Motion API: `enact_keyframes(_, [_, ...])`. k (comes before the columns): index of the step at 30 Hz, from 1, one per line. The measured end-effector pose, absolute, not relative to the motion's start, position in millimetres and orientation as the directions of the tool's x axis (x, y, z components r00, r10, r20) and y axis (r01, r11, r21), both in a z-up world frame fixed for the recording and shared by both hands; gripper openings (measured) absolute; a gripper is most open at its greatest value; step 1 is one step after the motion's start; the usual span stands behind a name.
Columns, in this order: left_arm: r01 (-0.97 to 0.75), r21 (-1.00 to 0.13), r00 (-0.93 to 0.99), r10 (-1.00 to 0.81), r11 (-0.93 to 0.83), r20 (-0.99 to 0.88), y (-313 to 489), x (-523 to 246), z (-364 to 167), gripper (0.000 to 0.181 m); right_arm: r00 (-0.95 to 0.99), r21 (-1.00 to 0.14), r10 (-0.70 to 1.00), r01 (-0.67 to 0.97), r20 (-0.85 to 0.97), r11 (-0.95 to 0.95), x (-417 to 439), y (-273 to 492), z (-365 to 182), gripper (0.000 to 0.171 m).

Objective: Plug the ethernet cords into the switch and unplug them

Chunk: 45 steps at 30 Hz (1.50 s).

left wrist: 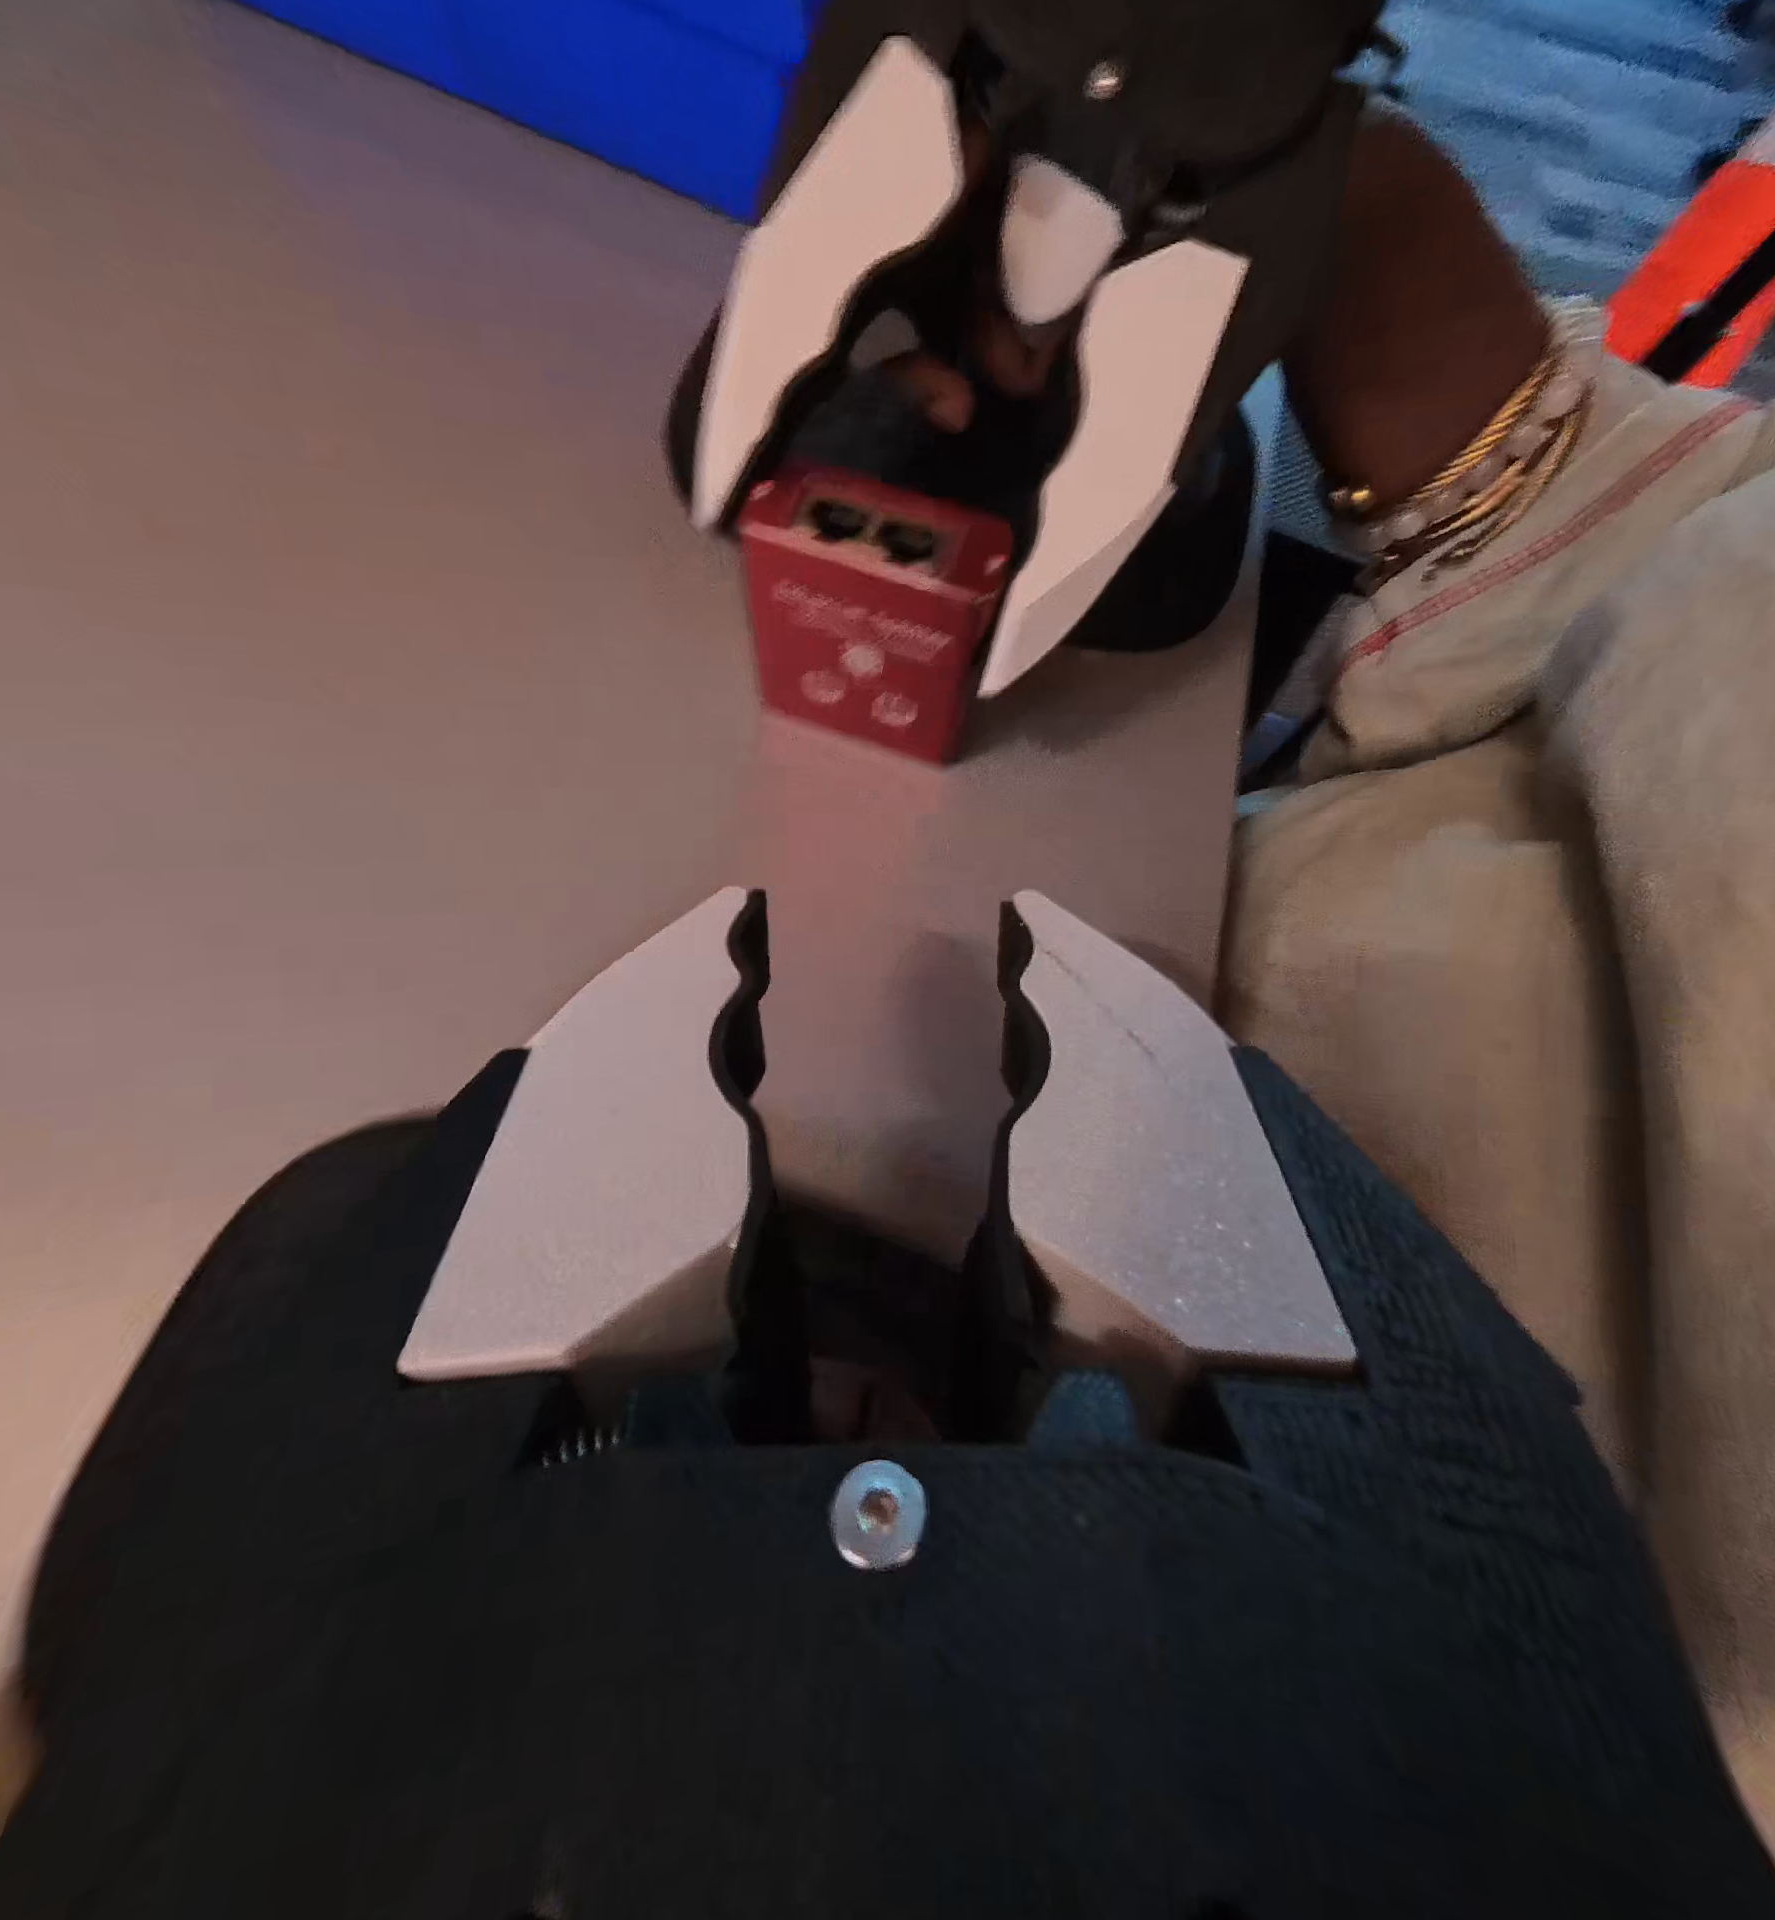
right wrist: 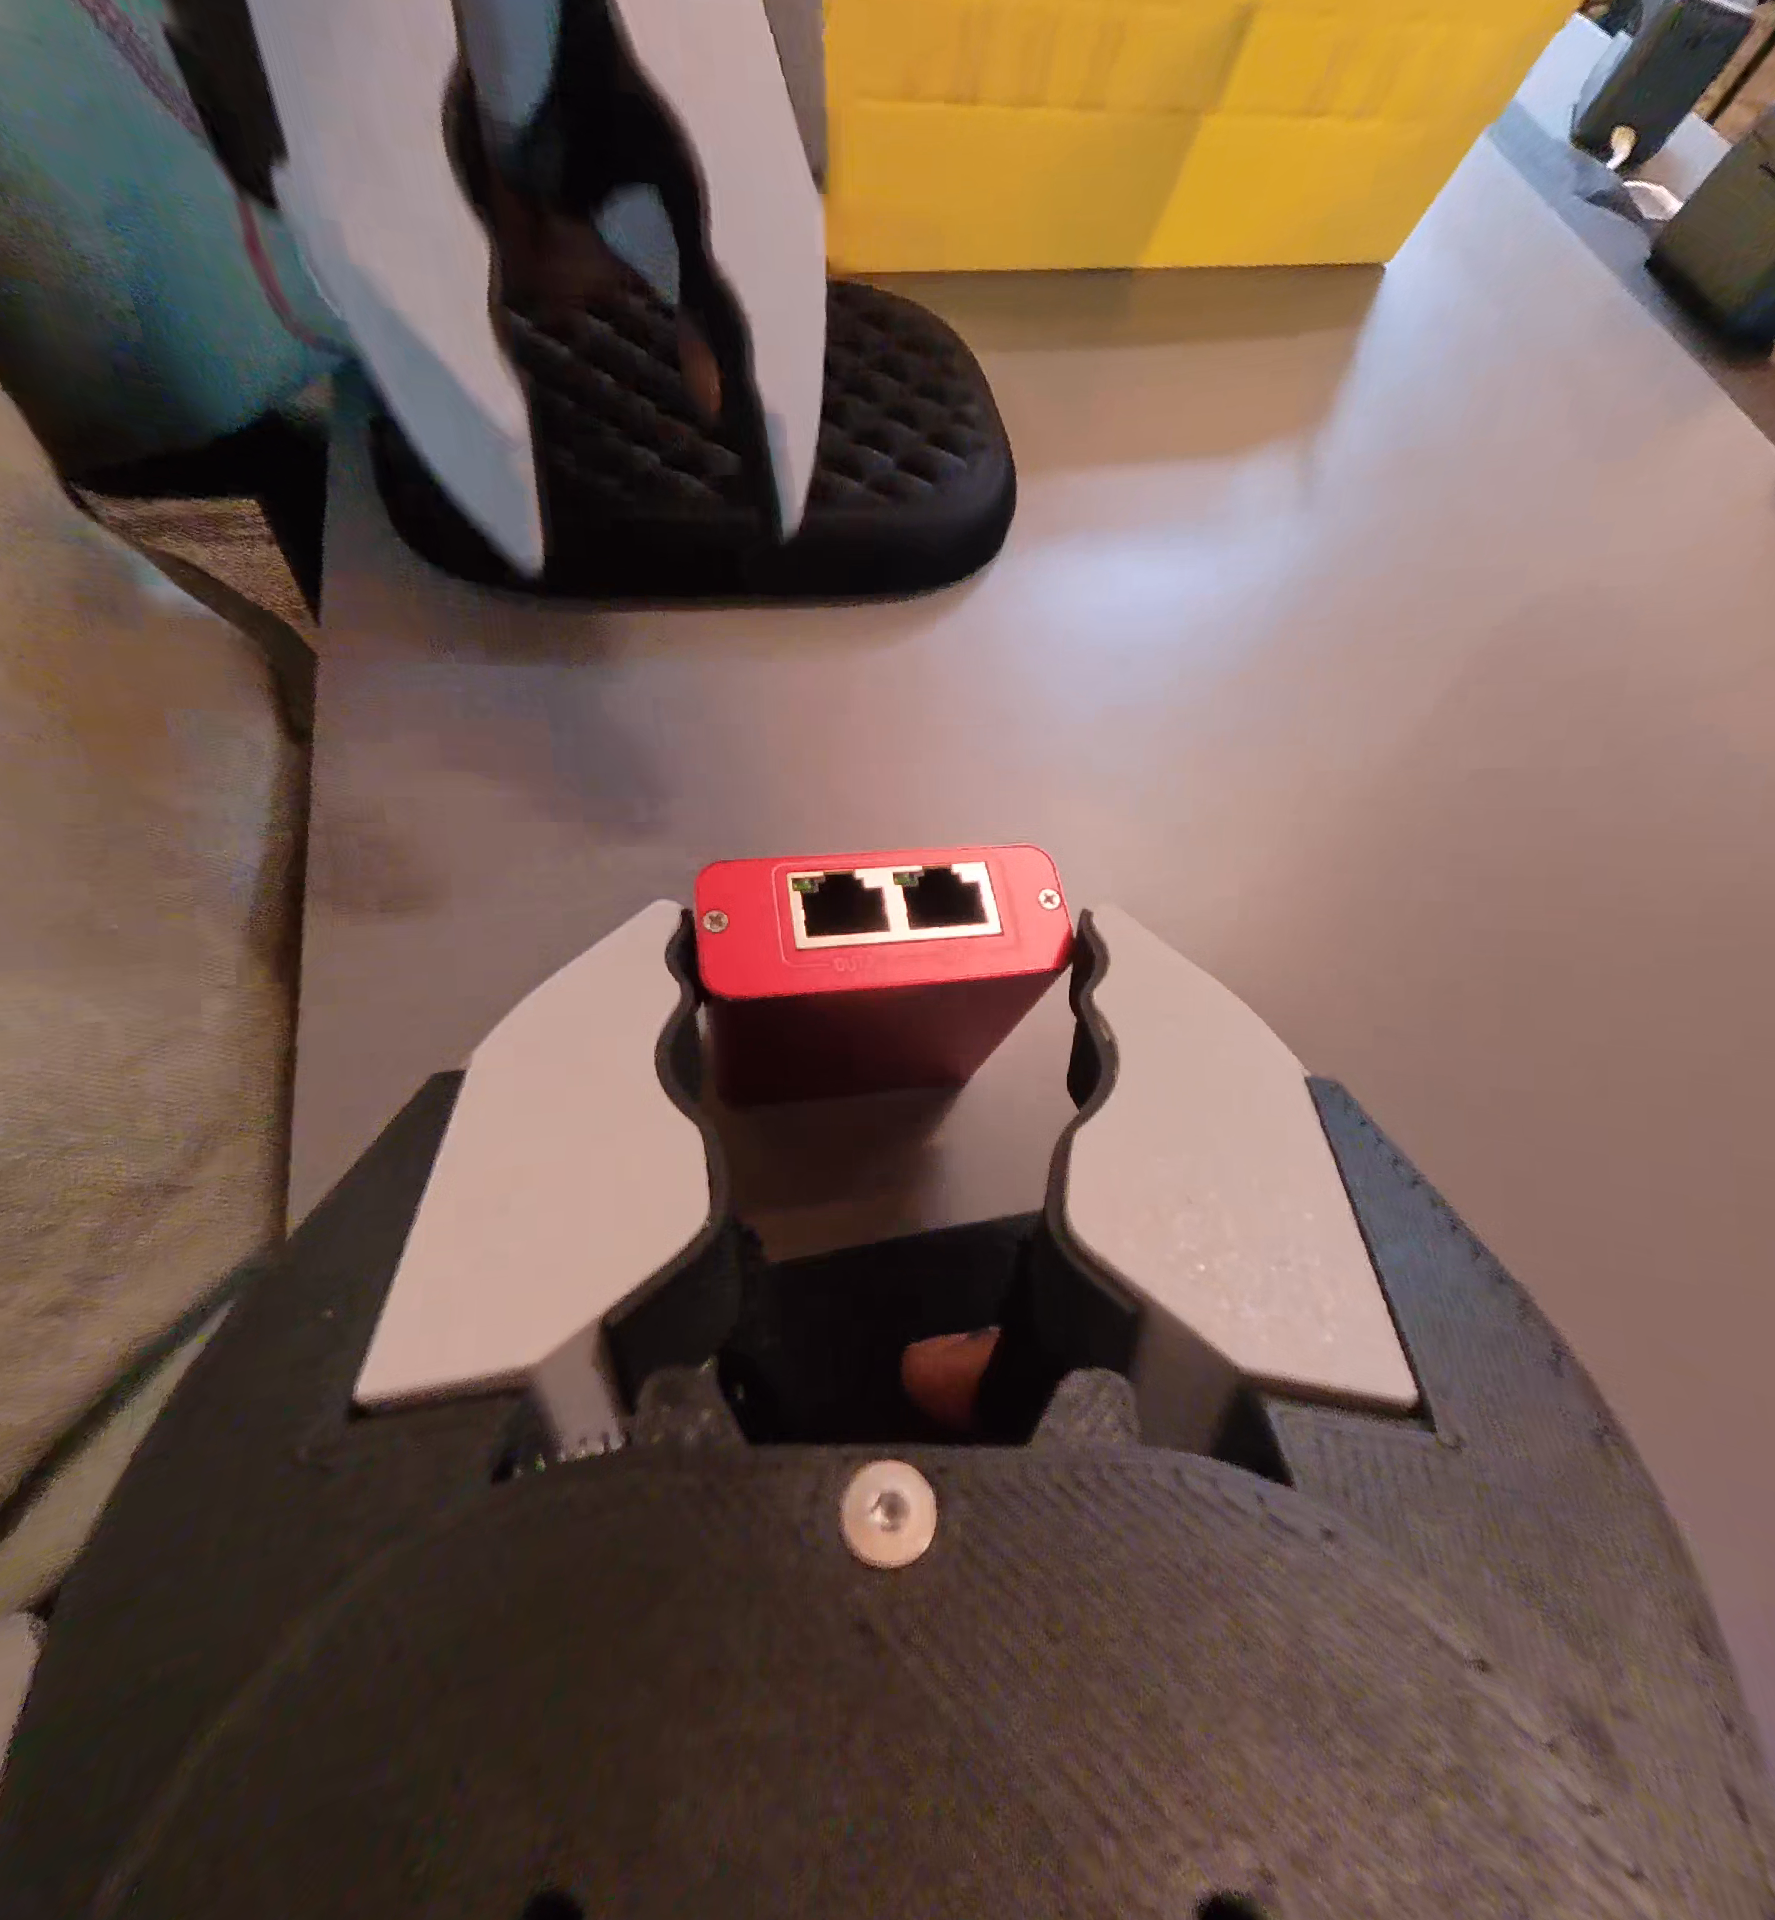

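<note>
A small red switch [right wrist: 867, 1003] with two empty ports [right wrist: 895, 902] stands on end on the grey table [right wrist: 1382, 727]. My right gripper [right wrist: 883, 930] is shut on it, its pads pressing the two narrow sides. In the left wrist view the switch [left wrist: 862, 623] sits ahead of me, with the right gripper [left wrist: 857, 592] coming down around it from the far side. My left gripper [left wrist: 883, 909] is open and empty, a short way in front of the switch above bare table. It also shows blurred at the top of the right wrist view [right wrist: 654, 545]. No cord shows in either view.
A black quilted pad [right wrist: 893, 416] lies on the table behind the left gripper. Yellow blocks [right wrist: 1070, 135] stand at the far edge, and dark devices [right wrist: 1745, 239] sit far right. A person's beige trousers [right wrist: 83, 831] border the table's near edge. A blue block [left wrist: 602, 83] stands beyond. The left gripper's tips are roughly 8 centimetres from the right gripper's. Measured from the fingertips, the blue block [left wrist: 602, 83] is 25 centimetres or so from the right gripper and 35 centimetres from the left.
</note>
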<state>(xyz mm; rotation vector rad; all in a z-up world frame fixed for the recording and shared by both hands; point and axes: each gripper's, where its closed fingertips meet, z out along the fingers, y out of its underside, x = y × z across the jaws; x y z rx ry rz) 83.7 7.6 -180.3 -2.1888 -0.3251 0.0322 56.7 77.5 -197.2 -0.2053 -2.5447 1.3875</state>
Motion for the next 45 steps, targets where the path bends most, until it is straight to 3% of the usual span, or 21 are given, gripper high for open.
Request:
enact_keyframes(5, [0.266,-0.844,0.868,0.497,-0.466,-0.001,-67,52,-142,0.043,-0.959,-0.853,0.248,0.015,0.135,0.522,55,82,-194,0.069])
enact_keyframes(10, [0.339,-0.806,0.587,0.779,-0.485,-0.222,-175,21,-127,0.043,-0.955,-0.884,0.260,-0.003,0.141,0.467,55,82,-183,0.076])
enact_keyframes(16, [0.497,-0.687,0.344,0.847,-0.530,-0.405,-266,5,-155,0.043,-0.953,-0.944,0.280,-0.018,0.116,0.330,54,89,-164,0.073])
enact_keyframes(23, [0.461,-0.644,0.442,0.787,-0.611,-0.430,-270,-13,-173,0.034,-0.957,-0.941,0.270,-0.012,0.109,0.337,54,89,-167,0.071])
enact_keyframes(28, [0.504,-0.617,0.576,0.767,-0.605,-0.281,-268,-17,-184,0.017,-0.956,-0.943,0.276,-0.005,0.102,0.333,53,89,-168,0.069])
enact_keyframes(33, [0.466,-0.662,0.582,0.767,-0.587,-0.270,-265,-22,-168,0.010,-0.957,-0.948,0.277,0.007,0.086,0.317,52,91,-167,0.068])
enact_keyframes(39, [0.365,-0.780,0.458,0.828,-0.508,-0.324,-273,-28,-124,0.007,-0.957,-0.945,0.276,0.006,0.089,0.327,52,90,-168,0.067])
enact_keyframes(42, [0.251,-0.879,0.349,0.885,-0.405,-0.307,-280,-27,-85,0.006,-0.955,-0.947,0.282,0.007,0.088,0.320,52,91,-167,0.067])
enact_keyframes(45, [0.010,-0.963,0.316,0.915,-0.270,-0.253,-271,-14,-36,0.006,-0.952,-0.951,0.294,0.009,0.086,0.308,50,92,-165,0.067])
